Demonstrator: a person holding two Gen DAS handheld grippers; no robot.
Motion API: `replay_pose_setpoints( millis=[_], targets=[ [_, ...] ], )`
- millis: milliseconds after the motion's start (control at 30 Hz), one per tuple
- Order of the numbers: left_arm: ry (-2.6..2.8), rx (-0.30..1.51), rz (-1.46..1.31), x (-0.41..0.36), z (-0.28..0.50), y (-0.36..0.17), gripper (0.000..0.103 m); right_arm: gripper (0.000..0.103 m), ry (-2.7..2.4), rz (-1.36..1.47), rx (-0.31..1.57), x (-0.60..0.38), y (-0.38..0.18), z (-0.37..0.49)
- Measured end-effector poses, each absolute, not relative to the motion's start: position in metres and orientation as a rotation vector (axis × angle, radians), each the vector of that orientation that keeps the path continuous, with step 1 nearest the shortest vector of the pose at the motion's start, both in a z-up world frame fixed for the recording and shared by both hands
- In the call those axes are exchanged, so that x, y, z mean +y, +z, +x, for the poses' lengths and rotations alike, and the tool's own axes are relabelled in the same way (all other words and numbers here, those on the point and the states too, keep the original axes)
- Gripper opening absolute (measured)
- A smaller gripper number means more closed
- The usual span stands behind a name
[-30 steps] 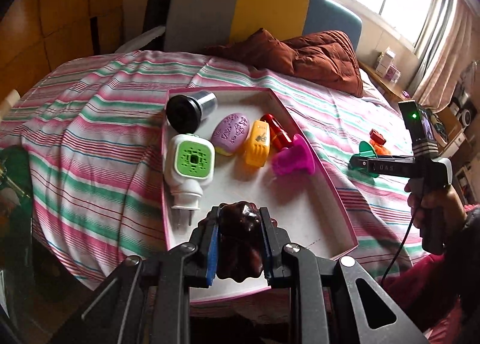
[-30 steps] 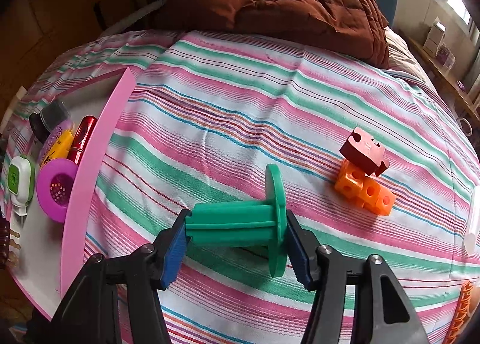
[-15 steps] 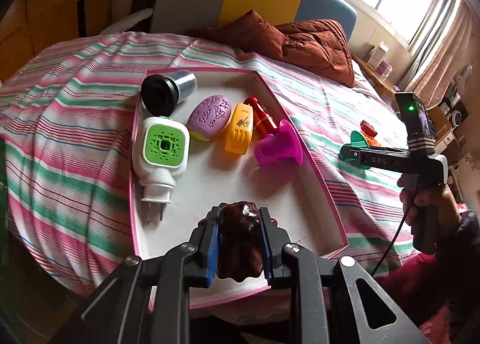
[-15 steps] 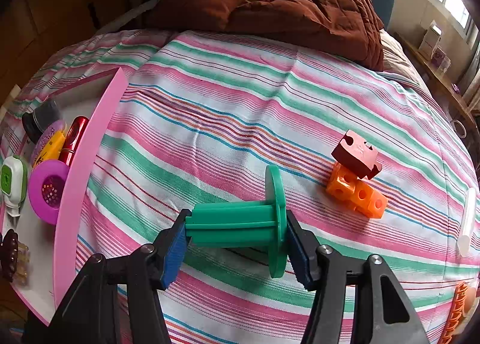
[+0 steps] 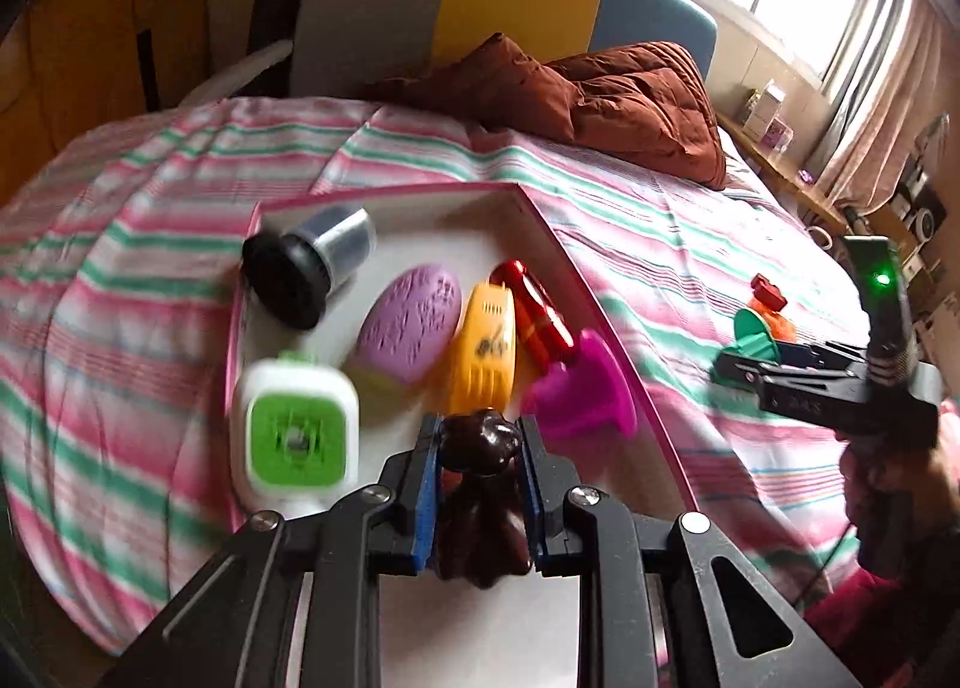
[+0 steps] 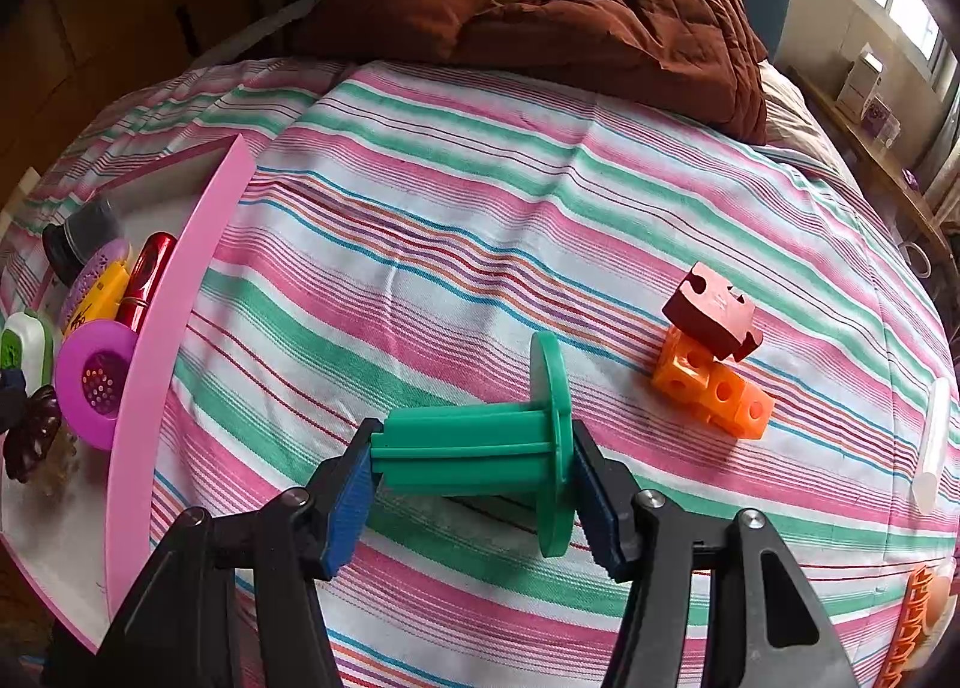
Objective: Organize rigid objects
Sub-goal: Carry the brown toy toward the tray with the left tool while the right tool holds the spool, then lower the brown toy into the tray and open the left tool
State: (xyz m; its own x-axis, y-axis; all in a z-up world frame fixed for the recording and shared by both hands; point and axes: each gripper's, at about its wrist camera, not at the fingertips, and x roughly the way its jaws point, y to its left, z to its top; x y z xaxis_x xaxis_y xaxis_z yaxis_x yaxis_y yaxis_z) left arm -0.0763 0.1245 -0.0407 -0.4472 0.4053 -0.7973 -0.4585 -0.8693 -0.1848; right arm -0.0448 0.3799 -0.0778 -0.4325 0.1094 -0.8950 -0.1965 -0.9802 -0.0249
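My left gripper (image 5: pixel 480 484) is shut on a dark brown glossy hair clip (image 5: pixel 480 502) and holds it over the near part of the pink-rimmed white tray (image 5: pixel 606 322). The tray holds a black-and-grey cap (image 5: pixel 306 268), a purple oval (image 5: pixel 414 322), a yellow piece (image 5: pixel 483 352), a red tube (image 5: pixel 537 316), a magenta funnel (image 5: pixel 582 388) and a white-green plug-in device (image 5: pixel 294 436). My right gripper (image 6: pixel 474 478) is shut on a green spool (image 6: pixel 480 442) just above the striped bedspread, right of the tray (image 6: pixel 162 340).
An orange cube block (image 6: pixel 714 388) with a dark red puzzle piece (image 6: pixel 711 316) on it lies on the bedspread right of the spool. A brown quilt (image 6: pixel 540 22) is bunched at the bed's head. An orange item (image 6: pixel 912 622) and a white tube (image 6: pixel 933 442) lie at the right edge.
My left gripper has moved forward over the tray with the hair clip, closer to the row of objects. The right gripper holds the green spool almost still.
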Motion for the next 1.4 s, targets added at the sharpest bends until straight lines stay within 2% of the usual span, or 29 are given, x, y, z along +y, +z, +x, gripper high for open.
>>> replay_pose_setpoints(
  millis=[400, 667, 1100, 1200, 1400],
  targets=[
    [2.463, 0.195, -1.165, 0.138, -0.112, -0.049, 0.019, 0.06, 2.515, -1.553, 0.107, 0.381, -0.078, -0.047],
    [2.459, 0.162, -1.171, 0.137, -0.114, -0.05, 0.02, 0.06, 2.515, -1.552, 0.103, 0.381, -0.077, -0.047],
    [2.469, 0.127, -1.185, 0.124, -0.086, -0.043, 0.031, 0.06, 2.505, -1.562, 0.076, 0.378, -0.08, -0.046],
    [2.485, 0.129, -1.159, 0.119, -0.077, -0.037, 0.043, 0.06, 2.507, -1.561, 0.078, 0.379, -0.08, -0.047],
    [2.498, 0.111, -1.132, 0.111, -0.065, -0.025, 0.044, 0.06, 2.508, -1.557, 0.079, 0.379, -0.081, -0.046]
  ],
)
